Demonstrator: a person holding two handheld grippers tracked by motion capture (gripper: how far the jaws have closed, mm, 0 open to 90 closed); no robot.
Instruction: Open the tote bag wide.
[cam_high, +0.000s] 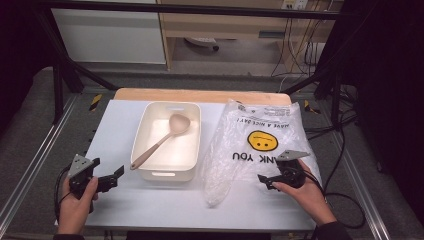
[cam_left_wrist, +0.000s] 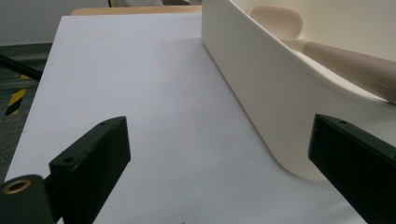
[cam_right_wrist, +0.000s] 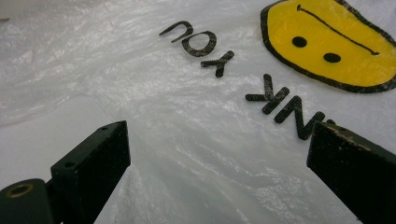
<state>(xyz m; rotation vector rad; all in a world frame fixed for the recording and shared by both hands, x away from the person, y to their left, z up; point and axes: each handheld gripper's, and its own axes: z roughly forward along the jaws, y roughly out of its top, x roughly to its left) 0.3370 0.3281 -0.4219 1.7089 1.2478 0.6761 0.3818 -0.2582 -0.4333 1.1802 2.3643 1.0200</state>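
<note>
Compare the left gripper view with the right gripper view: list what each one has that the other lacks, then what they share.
Left gripper view alone: the cream tub with the spoon lying inside it, and bare white table beside the tub. Right gripper view alone: the clear plastic bag with its yellow smiley face and black lettering. Shared: in each, that tool's two black jaws rise from the bottom, spread wide with nothing gripped: left tool, right tool.

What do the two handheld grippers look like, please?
Both the left gripper and the right gripper are black, each with two flat blocky jaws, a grey three-cornered plate on top and a black trailing cable. The person's sleeves are dark.
</note>
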